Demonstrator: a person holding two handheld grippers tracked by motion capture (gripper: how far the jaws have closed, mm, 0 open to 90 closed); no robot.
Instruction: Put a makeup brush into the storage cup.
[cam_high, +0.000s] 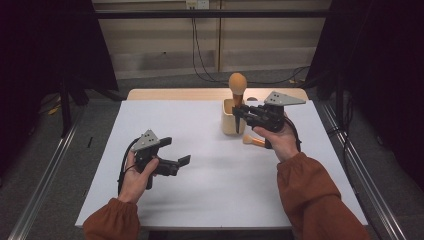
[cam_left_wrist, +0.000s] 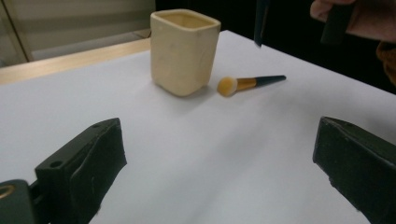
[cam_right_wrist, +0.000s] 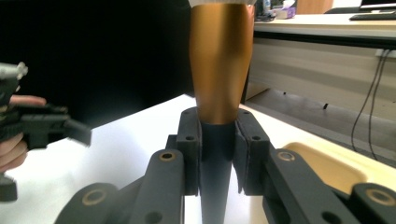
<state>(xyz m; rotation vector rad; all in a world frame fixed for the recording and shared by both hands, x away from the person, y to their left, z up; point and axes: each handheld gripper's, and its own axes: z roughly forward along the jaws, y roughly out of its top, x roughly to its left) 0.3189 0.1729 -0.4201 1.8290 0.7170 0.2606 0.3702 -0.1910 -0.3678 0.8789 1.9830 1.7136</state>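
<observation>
A cream square cup (cam_high: 231, 118) (cam_left_wrist: 184, 51) stands at the back right of the white table (cam_high: 200, 165). My right gripper (cam_high: 240, 111) (cam_right_wrist: 218, 149) is shut on the dark handle of a large makeup brush (cam_high: 237, 86) (cam_right_wrist: 219, 70), held upright with its round tan head above the cup; the handle's tip hangs over the cup's (cam_right_wrist: 327, 168) opening. A smaller brush (cam_high: 254, 141) (cam_left_wrist: 250, 84) lies flat on the table just right of the cup. My left gripper (cam_high: 180, 162) (cam_left_wrist: 219, 172) hovers open at the front left, empty, aimed toward the cup.
A wooden strip (cam_high: 175, 94) runs along the table's far edge. Black curtains flank both sides, and cables hang down the back wall (cam_high: 197, 50). Metal rails (cam_high: 45, 180) run along the floor beside the table.
</observation>
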